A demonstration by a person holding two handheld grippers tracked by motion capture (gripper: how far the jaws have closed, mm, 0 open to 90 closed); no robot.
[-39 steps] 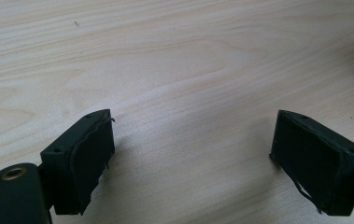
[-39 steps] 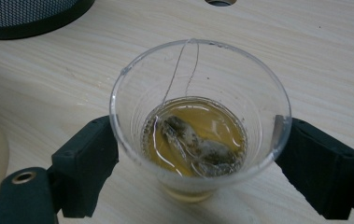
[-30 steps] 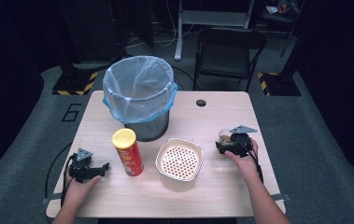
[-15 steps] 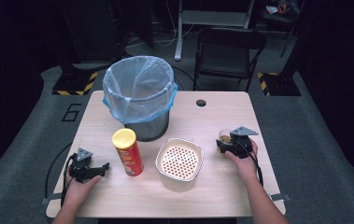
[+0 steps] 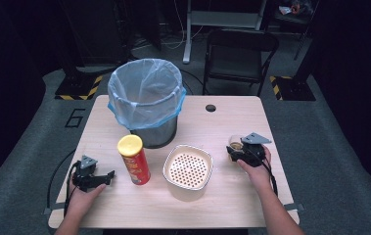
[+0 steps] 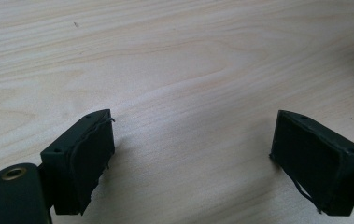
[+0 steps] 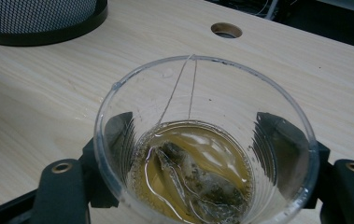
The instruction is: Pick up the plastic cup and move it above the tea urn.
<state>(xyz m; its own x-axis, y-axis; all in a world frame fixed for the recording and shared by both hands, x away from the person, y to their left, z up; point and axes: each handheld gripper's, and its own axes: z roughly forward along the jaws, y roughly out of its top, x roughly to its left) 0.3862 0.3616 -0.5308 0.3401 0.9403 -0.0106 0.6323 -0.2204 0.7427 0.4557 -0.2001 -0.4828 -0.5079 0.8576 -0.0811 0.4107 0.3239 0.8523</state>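
Note:
A clear plastic cup (image 7: 240, 93) with pale tea and a tea bag (image 7: 193, 182) stands near the table's right edge. My right gripper (image 7: 198, 140) has just been closing, and its pads now press the cup's sides. In the high view the cup (image 5: 235, 141) sits at the front of the right gripper (image 5: 237, 152). My left gripper (image 5: 105, 175) rests on the table at the front left. Its jaws (image 6: 193, 154) stand wide open over bare wood with nothing between them.
A red crisp can (image 5: 134, 159) with a yellow lid stands right of the left gripper. A cream perforated bowl (image 5: 188, 171) sits front centre. Behind them is a mesh bin (image 5: 146, 100) with a blue liner. A cable hole (image 5: 211, 107) lies at the back.
The right gripper's jaws have drawn in against the cup. Neither hand has shifted on the table.

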